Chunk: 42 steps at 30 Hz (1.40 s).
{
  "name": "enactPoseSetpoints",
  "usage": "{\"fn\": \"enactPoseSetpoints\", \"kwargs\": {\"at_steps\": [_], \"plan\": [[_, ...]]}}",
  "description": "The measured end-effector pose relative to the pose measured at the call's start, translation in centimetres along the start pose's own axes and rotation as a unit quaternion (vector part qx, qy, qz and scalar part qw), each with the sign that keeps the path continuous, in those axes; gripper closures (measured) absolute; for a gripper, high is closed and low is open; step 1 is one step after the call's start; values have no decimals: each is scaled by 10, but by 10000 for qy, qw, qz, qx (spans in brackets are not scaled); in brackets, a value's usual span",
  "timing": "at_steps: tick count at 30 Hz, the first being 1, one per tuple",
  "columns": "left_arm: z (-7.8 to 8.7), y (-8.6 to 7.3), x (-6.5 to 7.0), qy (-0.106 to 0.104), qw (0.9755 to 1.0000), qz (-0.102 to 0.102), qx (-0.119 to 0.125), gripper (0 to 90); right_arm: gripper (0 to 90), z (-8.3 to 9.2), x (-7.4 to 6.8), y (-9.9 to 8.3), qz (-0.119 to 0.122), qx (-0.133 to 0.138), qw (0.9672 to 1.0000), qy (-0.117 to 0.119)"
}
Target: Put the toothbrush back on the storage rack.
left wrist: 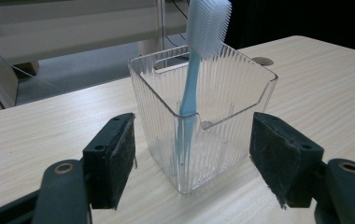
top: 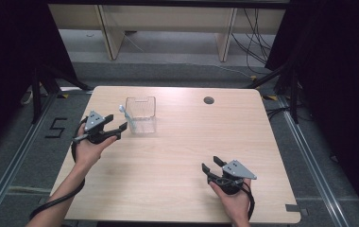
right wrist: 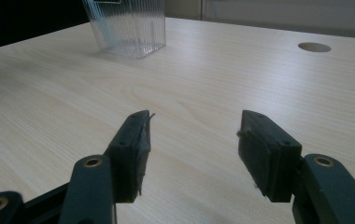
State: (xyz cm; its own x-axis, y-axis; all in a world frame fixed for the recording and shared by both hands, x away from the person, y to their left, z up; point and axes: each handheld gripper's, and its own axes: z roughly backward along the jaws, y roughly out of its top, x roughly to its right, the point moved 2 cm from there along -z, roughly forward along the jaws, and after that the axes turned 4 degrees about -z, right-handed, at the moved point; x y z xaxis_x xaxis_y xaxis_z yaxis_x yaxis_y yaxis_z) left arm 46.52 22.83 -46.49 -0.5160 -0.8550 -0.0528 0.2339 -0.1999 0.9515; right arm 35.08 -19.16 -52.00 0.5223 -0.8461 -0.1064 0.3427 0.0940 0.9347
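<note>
A pale blue toothbrush [left wrist: 190, 88] stands in a clear ribbed plastic holder [left wrist: 203, 121], its long axis close to upright and leaning a little: the handle end is down inside the holder, and the white bristle head [left wrist: 207, 23] points up, well above the rim. In the high view the toothbrush [top: 124, 113] leans toward the left side of the holder [top: 141, 115], its head poking out past the left wall. The holder sits on the far left part of the light wooden table [top: 182, 179], to the left of the round cable hole [top: 209, 100] near the far edge. Just to the holder's left, the left gripper [top: 120, 130] is aimed at it with its jaws spread wide; in the left gripper view the two black pads stand on either side of the holder's near corner, apart from it and touching nothing. Well apart, on the near right of the table, the right gripper [top: 209, 167] rests low over the bare wood, its jaws also wide and with nothing between them.
</note>
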Motion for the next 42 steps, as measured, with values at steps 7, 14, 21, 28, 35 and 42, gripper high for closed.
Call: {"fn": "enactPoseSetpoints", "kwargs": {"at_steps": [7,14,21,28,35,42], "plan": [[10,-2,3,6,10000,1,51,306,442,0,0,0,6,-6,10000,2],[20,-8,7,-20,10000,-8,86,306,439,1,-1,0,-157,-26,9998,102],[31,-15,13,-47,9999,-29,118,305,435,1,-2,0,-145,-77,9998,57],[43,-20,16,-30,9999,-37,129,305,432,0,0,0,16,-8,10000,-7],[55,-31,24,-63,9999,-33,143,305,429,1,-3,-1,-199,-93,9997,68],[67,-47,30,-58,9998,-62,193,304,427,1,-1,-1,-132,-48,9998,122]]}}
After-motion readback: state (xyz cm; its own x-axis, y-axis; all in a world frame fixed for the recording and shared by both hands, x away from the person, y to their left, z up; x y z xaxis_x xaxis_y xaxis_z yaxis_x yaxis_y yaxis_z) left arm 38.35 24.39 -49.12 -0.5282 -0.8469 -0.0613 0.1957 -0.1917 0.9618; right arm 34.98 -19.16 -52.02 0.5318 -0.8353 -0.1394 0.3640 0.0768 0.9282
